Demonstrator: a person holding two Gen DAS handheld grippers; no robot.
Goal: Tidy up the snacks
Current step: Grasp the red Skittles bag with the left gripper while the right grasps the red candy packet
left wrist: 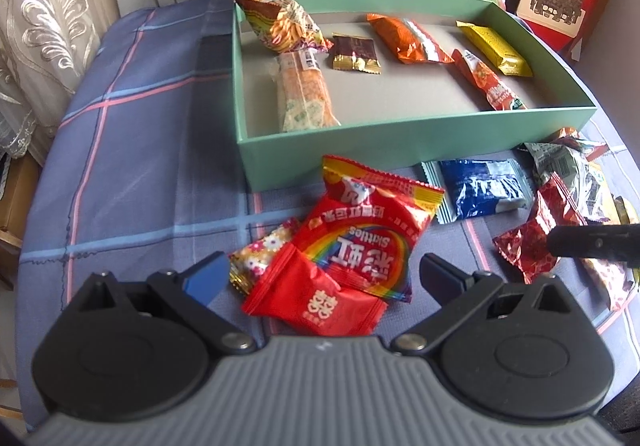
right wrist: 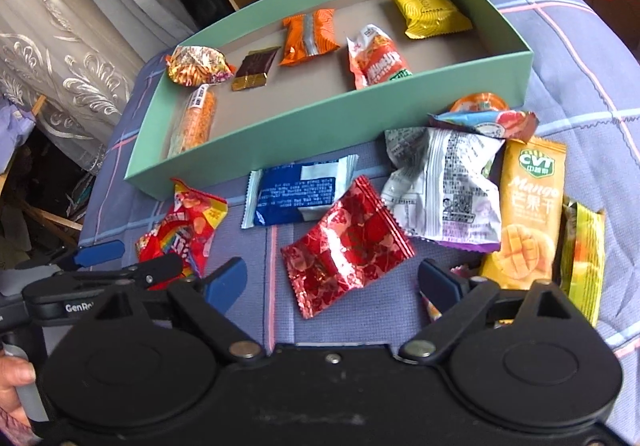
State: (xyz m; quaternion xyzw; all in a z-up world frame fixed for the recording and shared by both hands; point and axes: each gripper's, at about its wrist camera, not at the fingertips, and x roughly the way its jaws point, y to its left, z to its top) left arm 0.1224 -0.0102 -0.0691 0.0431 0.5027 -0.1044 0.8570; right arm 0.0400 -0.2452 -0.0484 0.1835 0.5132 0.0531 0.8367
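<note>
1. The checked blue cloth (left wrist: 132, 149) covers the table.
2. A green box (left wrist: 400, 143), toward its far edge, holds six snacks.
3. The left gripper (left wrist: 320, 278) gapes wide around the Skittles bag (left wrist: 360, 238) near the front edge.
4. The right gripper (right wrist: 332, 282) stands wide, empty, at the red foil packet (right wrist: 348, 246).

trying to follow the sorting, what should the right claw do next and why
Probably lower the right claw and close on the shiny red foil packet: its jaws stand open with that packet lying loose on the blue checked cloth between them, outside the mint green cardboard box.
</note>
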